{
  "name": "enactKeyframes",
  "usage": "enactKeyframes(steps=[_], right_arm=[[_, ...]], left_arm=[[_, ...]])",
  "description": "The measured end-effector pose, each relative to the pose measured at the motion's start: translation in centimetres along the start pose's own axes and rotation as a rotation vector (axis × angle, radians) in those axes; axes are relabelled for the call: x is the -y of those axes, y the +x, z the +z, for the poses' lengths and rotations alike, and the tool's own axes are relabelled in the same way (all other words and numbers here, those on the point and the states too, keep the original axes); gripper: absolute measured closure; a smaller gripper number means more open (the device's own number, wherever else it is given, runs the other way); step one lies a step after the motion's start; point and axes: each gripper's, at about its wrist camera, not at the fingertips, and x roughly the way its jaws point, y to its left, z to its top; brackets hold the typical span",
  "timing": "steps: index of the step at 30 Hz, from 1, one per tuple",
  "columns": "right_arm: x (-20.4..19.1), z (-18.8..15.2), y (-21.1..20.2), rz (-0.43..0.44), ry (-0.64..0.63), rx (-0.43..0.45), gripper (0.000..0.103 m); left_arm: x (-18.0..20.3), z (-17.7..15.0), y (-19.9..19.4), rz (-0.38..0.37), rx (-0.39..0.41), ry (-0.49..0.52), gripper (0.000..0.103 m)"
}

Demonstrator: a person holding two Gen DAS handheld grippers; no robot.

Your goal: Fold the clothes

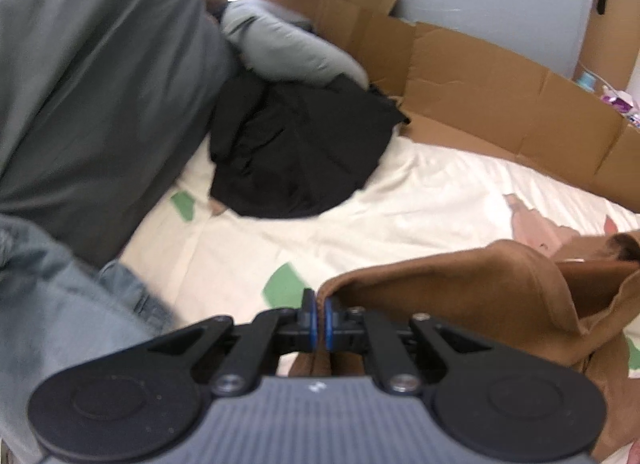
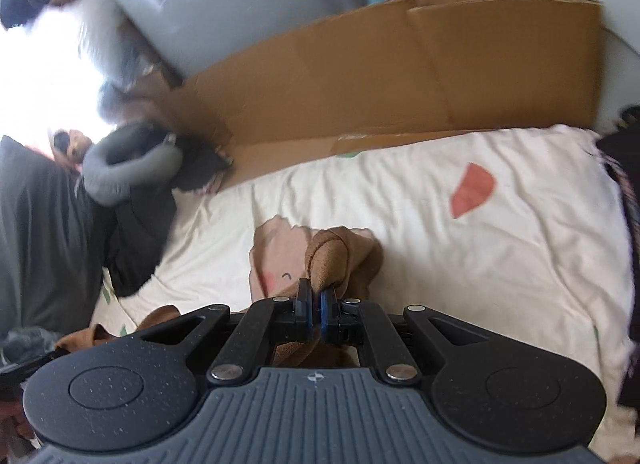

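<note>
Holding the brown garment (image 1: pixel 480 296) above the cream bedsheet (image 1: pixel 400 192), left gripper (image 1: pixel 319 314) and right gripper (image 2: pixel 316 306) each pinched an edge tight; even tension would likely keep the fold straight.

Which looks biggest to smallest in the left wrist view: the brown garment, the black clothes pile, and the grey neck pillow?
1. brown garment, though it is nearest the camera, which inflates it
2. black clothes pile, close behind, so unsure
3. grey neck pillow, clearly smallest
</note>
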Motion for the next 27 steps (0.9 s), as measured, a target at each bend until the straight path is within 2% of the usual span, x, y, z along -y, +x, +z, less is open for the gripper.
enactKeyframes(steps=[5, 11, 27], right_arm=[[0.9, -0.6, -4.1, -0.016, 0.023, 0.053, 0.101], [0.9, -0.6, -9.3, -0.038, 0.07, 0.127, 0.101], [-1.4, -0.3, -24.4, -0.038, 0.092, 0.313, 0.101]], left_arm=[[2.3, 1.2, -0.1, -0.032, 0.022, 0.023, 0.099], [4.8, 3.4, -2.5, -0.079, 0.082, 0.031, 0.099], [8.9, 7.7, -14.7, -0.155, 0.233, 0.048, 0.099]])
